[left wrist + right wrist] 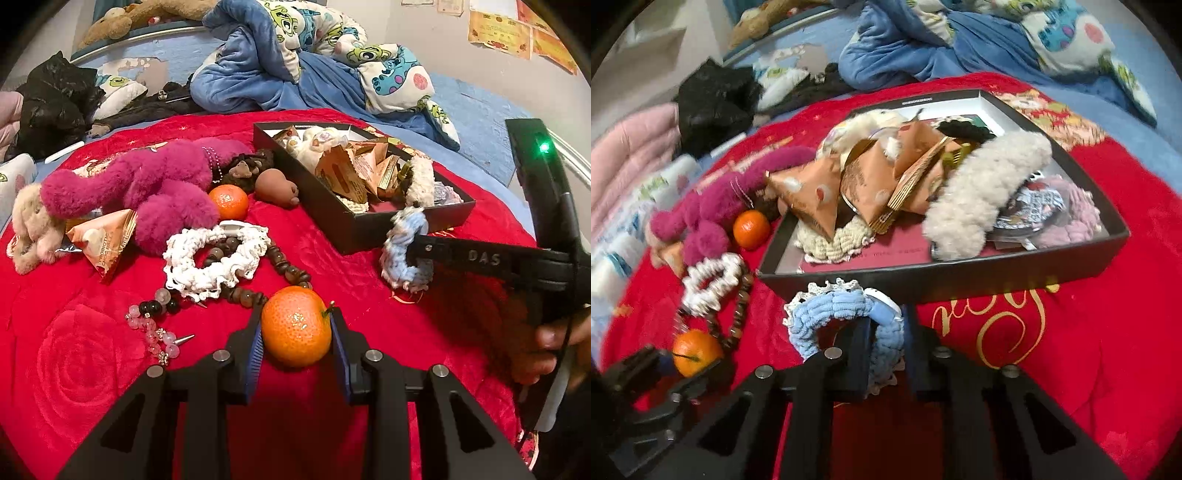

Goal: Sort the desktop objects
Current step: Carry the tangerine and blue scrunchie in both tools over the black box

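Observation:
My left gripper (297,326) is shut on a tangerine (296,326) just above the red blanket; it also shows in the right wrist view (696,350). My right gripper (886,332) is shut on a light blue scrunchie (846,314), held in front of the near wall of the black box (945,275); the scrunchie shows in the left wrist view (404,251) too. The box (369,229) holds orange snack packets (871,184), a fluffy beige hair clip (986,199) and other scrunchies. A second tangerine (228,201) lies by the magenta plush toy (147,184).
A white scrunchie (210,258), a brown bead bracelet (280,266), a clear bead bracelet (155,325), a loose snack packet (103,240), a brown rubber toy (275,186) and a beige plush (31,229) lie on the red blanket (74,350). Blue bedding (295,55) is behind.

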Available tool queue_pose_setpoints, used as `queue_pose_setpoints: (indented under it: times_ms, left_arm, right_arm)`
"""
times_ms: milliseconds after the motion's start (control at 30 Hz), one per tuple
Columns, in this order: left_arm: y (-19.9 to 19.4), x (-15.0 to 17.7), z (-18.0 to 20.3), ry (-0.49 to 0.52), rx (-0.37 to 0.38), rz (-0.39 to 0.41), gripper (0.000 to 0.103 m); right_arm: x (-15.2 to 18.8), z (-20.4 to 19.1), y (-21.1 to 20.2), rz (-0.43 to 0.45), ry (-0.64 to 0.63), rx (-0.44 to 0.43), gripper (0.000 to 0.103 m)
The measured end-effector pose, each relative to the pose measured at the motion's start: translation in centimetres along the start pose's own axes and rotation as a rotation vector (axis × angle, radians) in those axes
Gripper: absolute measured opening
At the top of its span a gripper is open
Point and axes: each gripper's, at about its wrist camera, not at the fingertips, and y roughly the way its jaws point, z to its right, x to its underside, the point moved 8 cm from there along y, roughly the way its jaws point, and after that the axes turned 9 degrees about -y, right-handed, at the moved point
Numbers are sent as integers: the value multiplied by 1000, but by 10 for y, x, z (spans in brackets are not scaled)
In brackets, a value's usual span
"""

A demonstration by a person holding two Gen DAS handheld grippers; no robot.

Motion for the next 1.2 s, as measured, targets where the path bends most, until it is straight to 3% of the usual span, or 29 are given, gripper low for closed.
queue_pose_setpoints:
  times_ms: [400,900,1200]
  left_arm:
    - [-12,-5,10,32,-35,49,34]
    - [-24,-10,36,22,-44,57,34]
    - [-21,-22,63,18,-10,64,34]
  right_arm:
    - [2,-3,-36,84,-15,-31,12]
    - [10,37,-66,122,50,44,12]
    - [13,78,-79,141,161,75,13]
